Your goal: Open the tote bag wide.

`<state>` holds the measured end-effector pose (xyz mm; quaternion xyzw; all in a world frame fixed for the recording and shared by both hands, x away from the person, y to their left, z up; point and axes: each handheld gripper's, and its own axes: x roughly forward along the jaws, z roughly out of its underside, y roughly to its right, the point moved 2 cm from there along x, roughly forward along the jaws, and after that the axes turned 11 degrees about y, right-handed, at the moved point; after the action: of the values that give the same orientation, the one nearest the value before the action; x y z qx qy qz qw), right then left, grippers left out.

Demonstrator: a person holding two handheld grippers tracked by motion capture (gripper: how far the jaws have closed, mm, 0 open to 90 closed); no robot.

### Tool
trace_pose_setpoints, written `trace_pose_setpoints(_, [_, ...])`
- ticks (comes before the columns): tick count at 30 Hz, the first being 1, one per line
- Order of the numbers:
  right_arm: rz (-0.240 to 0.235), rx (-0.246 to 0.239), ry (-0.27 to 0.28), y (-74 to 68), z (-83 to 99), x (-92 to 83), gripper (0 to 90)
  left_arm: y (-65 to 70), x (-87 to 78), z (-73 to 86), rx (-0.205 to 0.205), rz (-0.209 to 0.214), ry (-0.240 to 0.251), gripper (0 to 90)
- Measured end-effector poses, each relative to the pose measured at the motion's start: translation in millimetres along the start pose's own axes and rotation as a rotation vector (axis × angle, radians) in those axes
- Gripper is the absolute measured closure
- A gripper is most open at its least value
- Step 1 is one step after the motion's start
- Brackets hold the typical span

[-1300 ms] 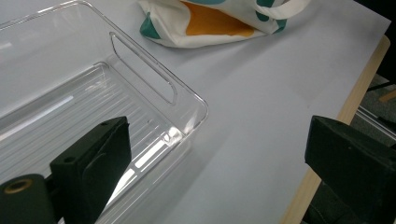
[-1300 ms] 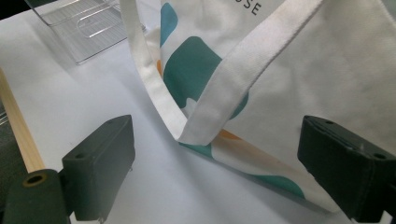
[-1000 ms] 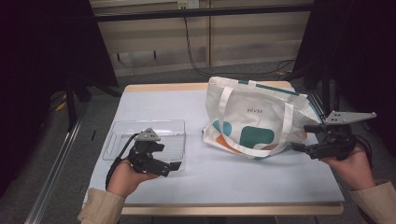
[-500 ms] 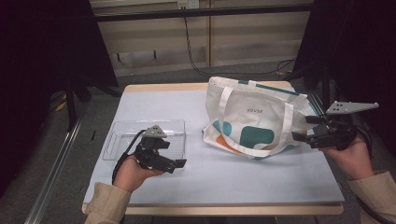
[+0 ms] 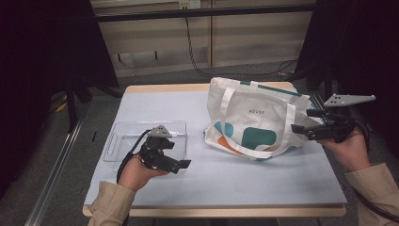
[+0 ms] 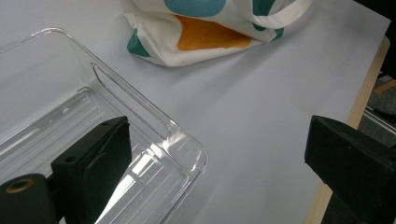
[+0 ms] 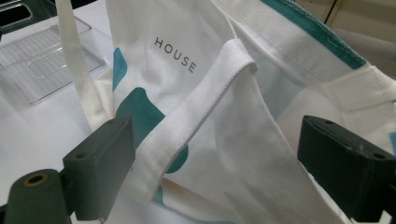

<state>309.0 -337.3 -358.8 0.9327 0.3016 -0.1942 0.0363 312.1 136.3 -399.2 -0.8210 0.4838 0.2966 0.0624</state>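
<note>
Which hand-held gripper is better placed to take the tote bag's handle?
Probably the right hand-held gripper: its open jaws already flank the handle of the tote bag. The left hand-held gripper is over by the clear tray.

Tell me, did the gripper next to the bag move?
Yes. The right gripper has crept left toward the tote bag, closing the gap to its edge, jaws open.

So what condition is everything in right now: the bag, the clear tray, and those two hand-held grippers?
Tote bag: lying on the table, mouth gaping, one handle looped up.
Clear tray: upright on the table, nothing in it.
Left hand-held gripper: open, over the tray's near corner, holding nothing.
Right hand-held gripper: open, jaws either side of the bag's handle, not yet closed on it.
</note>
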Motion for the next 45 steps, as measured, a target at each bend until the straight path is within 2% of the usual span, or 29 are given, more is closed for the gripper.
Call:
trace_pose_setpoints(5, [-0.027,0.001,-0.008,-0.6,-2.5,7.9,11.4,-0.9,3.3,-1.5,0.003,0.002,0.005,7.7])
trace_pose_setpoints(12, [-0.033,-0.001,-0.004,-3.3,-3.1,14.7,12.4,-0.2,6.9,-4.8,0.013,0.007,0.004,7.7])
trace_pose_setpoints(19, [-0.054,-0.019,0.003,-11.8,-4.6,18.7,13.9,-0.2,11.4,-8.0,0.020,0.010,0.003,8.1])
trace_pose_setpoints(23, [-0.080,-0.029,0.008,-16.2,-5.0,21.6,17.4,1.5,13.3,-11.5,0.026,0.019,0.003,8.4])
trace_pose_setpoints(29, [-0.091,-0.033,0.012,-21.1,-3.3,24.5,20.9,2.8,15.4,-17.5,0.039,0.019,-0.004,9.0])
trace_pose_setpoints(31, [-0.094,-0.037,0.016,-22.0,-2.0,24.6,22.7,3.6,17.2,-19.0,0.034,0.026,0.009,9.1])
trace_pose_setpoints(41, [-0.129,-0.040,0.008,-29.1,7.5,27.2,33.6,3.5,23.9,-25.8,0.043,0.033,0.011,9.4])
trace_pose_setpoints(44, [-0.140,-0.045,0.002,-30.8,9.3,27.9,37.2,4.4,24.4,-29.2,0.054,0.027,-0.002,9.5])
trace_pose_setpoints(45, [-0.145,-0.046,0.004,-31.3,10.1,28.5,38.3,4.9,25.5,-30.2,0.051,0.034,0.009,9.6])
